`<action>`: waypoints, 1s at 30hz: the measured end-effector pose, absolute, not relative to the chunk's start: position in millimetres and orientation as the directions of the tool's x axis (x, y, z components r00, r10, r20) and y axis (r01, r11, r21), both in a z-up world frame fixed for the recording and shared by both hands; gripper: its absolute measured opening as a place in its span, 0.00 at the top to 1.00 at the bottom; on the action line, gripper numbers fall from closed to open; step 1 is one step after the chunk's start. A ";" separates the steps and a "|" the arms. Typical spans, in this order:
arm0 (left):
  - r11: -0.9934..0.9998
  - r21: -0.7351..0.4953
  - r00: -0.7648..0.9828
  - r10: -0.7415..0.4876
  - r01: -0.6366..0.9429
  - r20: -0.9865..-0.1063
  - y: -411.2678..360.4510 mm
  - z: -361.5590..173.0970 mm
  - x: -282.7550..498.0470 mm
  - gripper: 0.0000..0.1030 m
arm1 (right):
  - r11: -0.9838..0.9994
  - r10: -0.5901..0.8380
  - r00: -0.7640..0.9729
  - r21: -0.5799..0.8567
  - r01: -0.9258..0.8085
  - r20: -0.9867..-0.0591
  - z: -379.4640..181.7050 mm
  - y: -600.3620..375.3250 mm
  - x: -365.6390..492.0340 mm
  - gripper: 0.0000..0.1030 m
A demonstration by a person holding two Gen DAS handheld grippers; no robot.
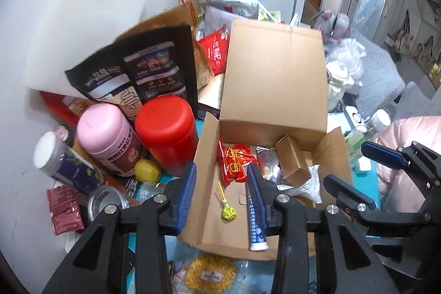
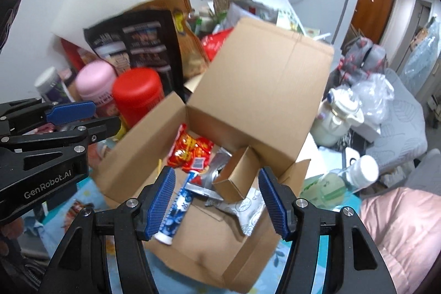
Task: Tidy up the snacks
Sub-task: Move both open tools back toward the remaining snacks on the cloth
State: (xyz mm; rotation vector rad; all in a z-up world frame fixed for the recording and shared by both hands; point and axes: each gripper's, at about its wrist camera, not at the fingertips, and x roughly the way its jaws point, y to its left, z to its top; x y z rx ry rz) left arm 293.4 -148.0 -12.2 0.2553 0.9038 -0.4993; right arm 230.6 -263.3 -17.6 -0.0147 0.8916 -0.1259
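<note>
Both claws spread apart, holding nothing, over the open cardboard box [image 1: 209, 200].
Left claw [image 1: 222, 200] frames the lollipop [image 1: 228, 212]; right claw [image 2: 217, 203], lower centre, frames the small carton [image 2: 237, 178].

Brown cardboard box [image 1: 273, 73]; red-yellow snack packet [image 1: 234, 163]; blue-white patterned tube [image 2: 176, 207]; yellow-green lollipop [image 1: 228, 212]; red canister [image 1: 168, 128]; pink-lidded jar [image 1: 106, 134]; blue-padded black tongs [image 2: 217, 204].
</note>
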 end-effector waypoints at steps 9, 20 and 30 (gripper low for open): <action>0.877 0.001 0.553 -0.302 0.480 -0.776 -125.4 16.4 249.8 0.63 | 0.995 -0.101 0.682 -0.078 0.064 -0.724 14.5 -243.9 188.2 0.34; 0.903 0.012 0.594 -0.272 0.430 -0.757 -100.4 28.5 192.6 0.63 | 0.996 -0.078 0.716 -0.080 0.031 -0.693 31.7 -226.2 134.1 0.30; 0.920 0.007 0.609 -0.254 0.391 -0.751 -77.5 30.9 148.1 0.63 | 0.999 -0.030 0.723 -0.040 0.003 -0.690 27.1 -211.1 86.2 0.23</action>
